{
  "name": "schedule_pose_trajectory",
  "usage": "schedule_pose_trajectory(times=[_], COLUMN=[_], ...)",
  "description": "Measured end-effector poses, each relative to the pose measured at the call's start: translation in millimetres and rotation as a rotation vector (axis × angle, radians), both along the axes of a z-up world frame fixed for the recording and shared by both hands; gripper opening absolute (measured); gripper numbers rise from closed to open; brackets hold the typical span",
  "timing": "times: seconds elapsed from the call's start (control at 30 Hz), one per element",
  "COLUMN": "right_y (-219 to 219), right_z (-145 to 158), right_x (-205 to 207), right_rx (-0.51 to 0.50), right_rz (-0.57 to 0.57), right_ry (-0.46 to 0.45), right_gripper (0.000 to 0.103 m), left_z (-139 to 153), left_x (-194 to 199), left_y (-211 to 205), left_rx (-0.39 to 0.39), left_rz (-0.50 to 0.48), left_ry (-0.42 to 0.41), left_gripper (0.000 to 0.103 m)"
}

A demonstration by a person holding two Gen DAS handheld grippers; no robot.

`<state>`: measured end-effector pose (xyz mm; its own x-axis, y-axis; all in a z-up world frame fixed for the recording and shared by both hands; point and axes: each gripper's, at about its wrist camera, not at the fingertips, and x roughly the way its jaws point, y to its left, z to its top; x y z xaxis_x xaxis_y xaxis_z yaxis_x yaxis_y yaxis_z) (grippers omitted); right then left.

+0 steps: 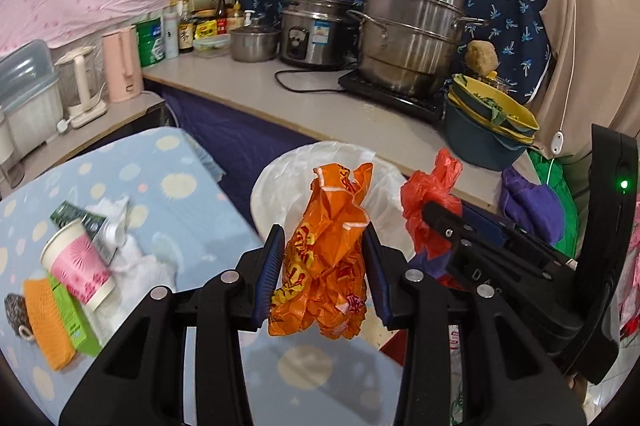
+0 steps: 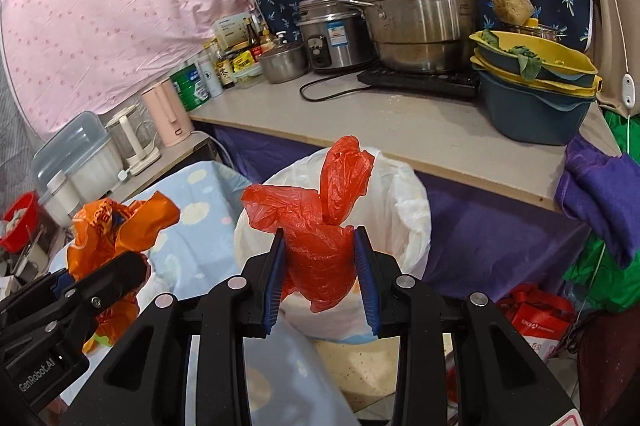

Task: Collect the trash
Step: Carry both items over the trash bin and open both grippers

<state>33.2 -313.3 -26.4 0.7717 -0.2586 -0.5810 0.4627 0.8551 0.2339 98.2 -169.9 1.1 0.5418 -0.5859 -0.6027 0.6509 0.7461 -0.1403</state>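
Left gripper [image 1: 324, 266]: jaws closed down on a crumpled orange wrapper [image 1: 326, 250], pads biting its middle, loose ends sticking out above and hanging below. Right gripper [image 2: 320, 266]: jaws pinched on a balled red plastic bag [image 2: 316, 226], a tail standing up past the fingertips.

White-lined bin [image 2: 400, 201] sits straight ahead of and below both grippers, right one nearer to centred over the mouth; left one looks short of the rim on its near-left side.

My read: drop step. Carry each gripper forward until the fingertips are over the liner opening, not the rim, then open wide. Light film may cling to the pads, so a small shake may be needed.

Off to the left gripper's left, on the blue spotted cloth [image 1: 168, 185]: paper cup [image 1: 76, 266], cartons, tissue still to collect.
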Motion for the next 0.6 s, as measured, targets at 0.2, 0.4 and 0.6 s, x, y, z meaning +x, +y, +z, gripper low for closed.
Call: schedule_pose_trajectory(times=[0.2, 0.4, 0.6], right_y=[-24.4, -41.2, -52.8], right_z=[-1.1, -11.6, -25.0], right_x=[10.6, 22.5, 35.3], right_rx=[-0.007, 0.001, 0.022], right_rz=[-0.015, -0.022, -0.023], right_ry=[-0.003, 0.016, 0.044], right_gripper=[0.031, 0.031, 0.031], left_z=[-0.5, -11.6, -25.5], left_x=[12.8, 24.4, 37.8], left_y=[-31.5, -52.1, -65.4], left_rx=[0.015, 0.044, 0.07], left_rz=[-0.01, -0.018, -0.013], left_ry=[-0.013, -0.016, -0.003], left_gripper=[0.037, 0.037, 0.037])
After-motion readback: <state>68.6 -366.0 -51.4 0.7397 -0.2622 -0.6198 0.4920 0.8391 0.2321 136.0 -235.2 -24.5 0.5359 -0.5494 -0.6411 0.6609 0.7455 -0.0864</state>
